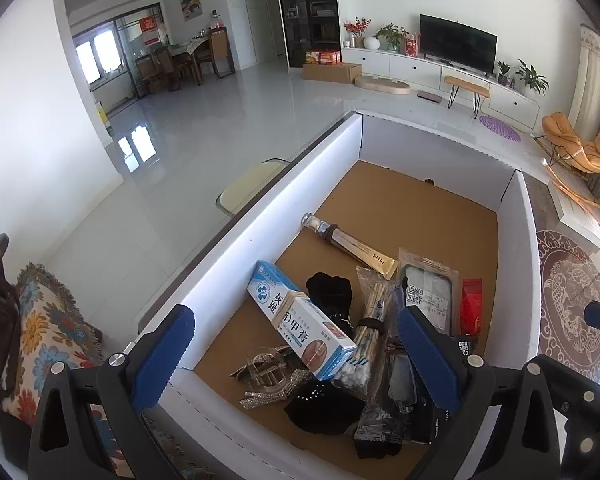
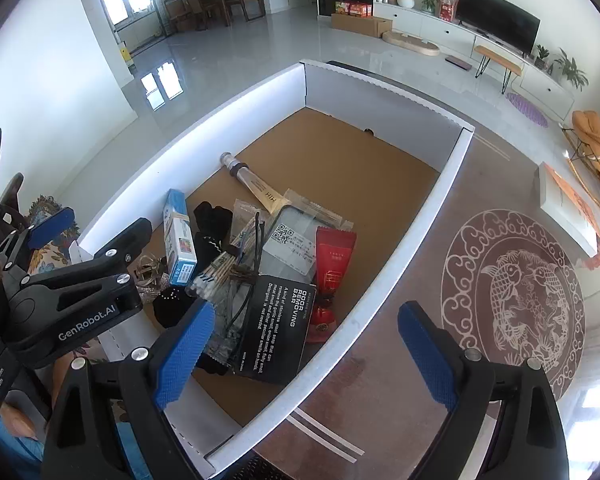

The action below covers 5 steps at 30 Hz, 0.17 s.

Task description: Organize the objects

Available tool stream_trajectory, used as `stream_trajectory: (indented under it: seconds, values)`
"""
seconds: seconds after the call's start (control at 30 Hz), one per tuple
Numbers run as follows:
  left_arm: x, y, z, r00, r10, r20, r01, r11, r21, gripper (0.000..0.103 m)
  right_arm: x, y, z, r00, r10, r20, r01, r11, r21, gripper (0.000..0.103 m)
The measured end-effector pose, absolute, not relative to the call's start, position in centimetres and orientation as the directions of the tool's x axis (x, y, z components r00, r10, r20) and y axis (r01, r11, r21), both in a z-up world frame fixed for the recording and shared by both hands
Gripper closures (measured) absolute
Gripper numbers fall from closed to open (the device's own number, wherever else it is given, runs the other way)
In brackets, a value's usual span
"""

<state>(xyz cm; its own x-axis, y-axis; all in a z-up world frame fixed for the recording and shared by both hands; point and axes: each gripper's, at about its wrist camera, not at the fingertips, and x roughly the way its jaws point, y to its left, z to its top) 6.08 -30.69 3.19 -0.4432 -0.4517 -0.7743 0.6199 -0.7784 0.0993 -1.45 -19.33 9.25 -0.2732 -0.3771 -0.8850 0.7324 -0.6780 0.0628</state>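
The white cardboard box (image 1: 332, 148) with a brown floor holds the clutter bunched at its near end: a blue-and-white ointment carton (image 1: 300, 320), a cotton swab bundle (image 1: 364, 344), a black "Odor Removing Bar" card (image 2: 276, 328) and a red packet (image 2: 332, 264). A tube (image 2: 252, 184) lies just beyond; the far half is bare. Left gripper (image 1: 296, 360) and right gripper (image 2: 304, 356) hang over the near rim, fingers wide apart, holding nothing.

Items piled at near end of box (image 2: 412, 216), tube (image 2: 256, 186) behind pile, carton (image 2: 179, 238) at left wall, pouch (image 2: 332, 268) right
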Motion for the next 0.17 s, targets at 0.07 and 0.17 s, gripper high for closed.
stream_trajectory:
  seconds: [0.07,0.17]
  values:
    - [6.3,-30.93,3.09,-0.449,-0.434,-0.781,0.623,-0.779,0.074,0.0,-1.48,-19.35,9.21,-0.274,-0.381,-0.883,0.73,-0.68,0.067,0.01]
    - [6.57,-30.8,3.32,-0.459,-0.446,-0.768,0.631,-0.772,0.071,0.0,-1.46,-19.31,9.18,-0.273,-0.385,-0.882,0.728,-0.682,0.073,0.01]
